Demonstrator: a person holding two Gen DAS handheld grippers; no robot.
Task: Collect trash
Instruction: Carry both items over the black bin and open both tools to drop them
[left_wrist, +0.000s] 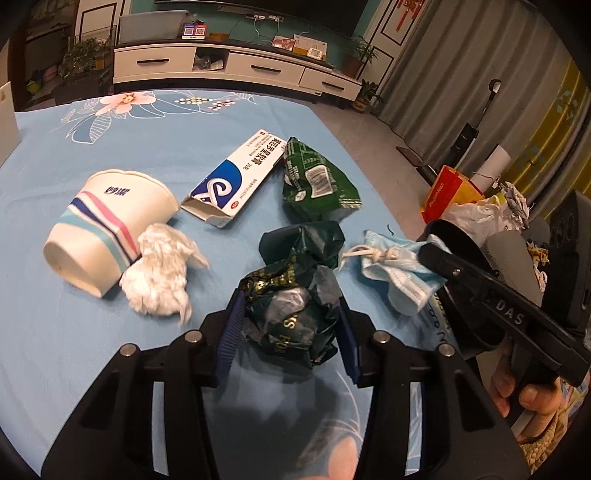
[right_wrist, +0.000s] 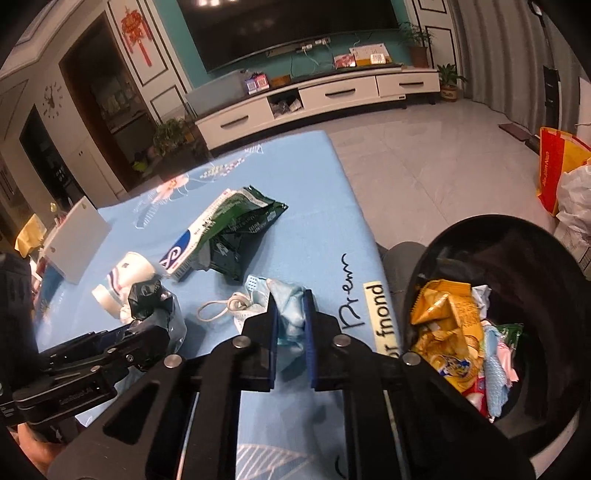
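Trash lies scattered on the blue table (left_wrist: 155, 155): a paper cup (left_wrist: 107, 225) on its side, a tissue wad (left_wrist: 159, 273) touching it, a flattened box (left_wrist: 232, 181), a green packet (left_wrist: 317, 181), a crumpled dark wrapper (left_wrist: 295, 306) and a blue mask (right_wrist: 291, 314). The bin (right_wrist: 554, 251) sits off the table's right edge, already holding yellow and other wrappers.

Both claws are on a piece. The left gripper (left_wrist: 291, 328) has its blue pads on either side of the dark wrapper, jaws narrowed around it; it seems held, though I cannot tell how firmly. The right gripper (right_wrist: 291, 332) has its jaws drawn close with the mask's fabric bunched between them, the ear loop (right_wrist: 218, 308) trailing loose on the cloth.

The step in hand looks like the pick-up: two items grasped, neither yet carried over. The cup, tissue, box and green packet are untouched.

Next, the right gripper likely needs to lift the mask clear so the loop does not drag, swing right over the bin's mouth and open. The left has the longer reach across, and the crumpled wrapper may slip if the grip is light.
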